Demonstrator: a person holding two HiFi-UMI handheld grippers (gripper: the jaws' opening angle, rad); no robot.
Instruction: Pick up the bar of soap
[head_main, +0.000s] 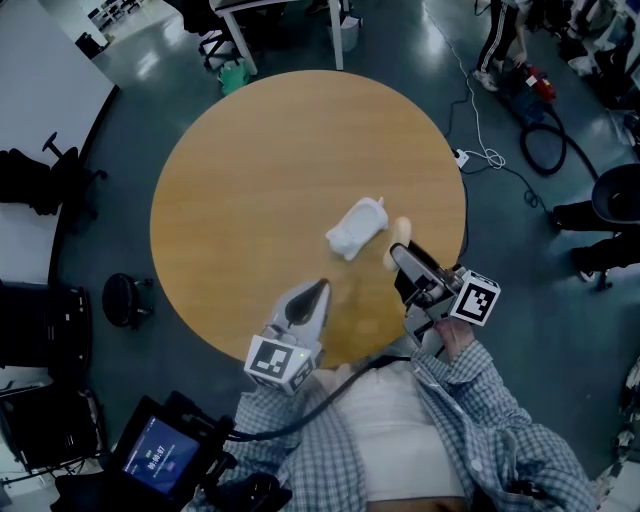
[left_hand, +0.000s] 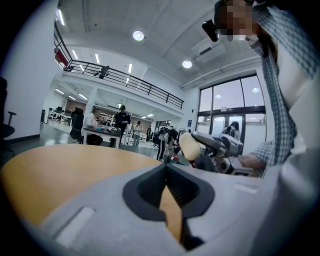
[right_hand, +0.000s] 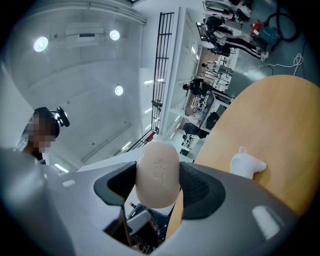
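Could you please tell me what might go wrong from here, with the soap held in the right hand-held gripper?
1. The bar of soap is smooth and rounded, and the right hand-held gripper pinches only its sides, so it may squirt out.
2. It is held near the edge of the table, so a drop might reach the floor.
3. The white animal-shaped object lies close by and could get knocked.

In the head view the pale oval bar of soap (head_main: 401, 231) shows only its far end beyond the right claw (head_main: 403, 252). Its embossed mark (right_hand: 160, 167) is too blurred to read. The left claw (head_main: 320, 287) covers part of the rim of the round wooden bench (head_main: 250, 190).
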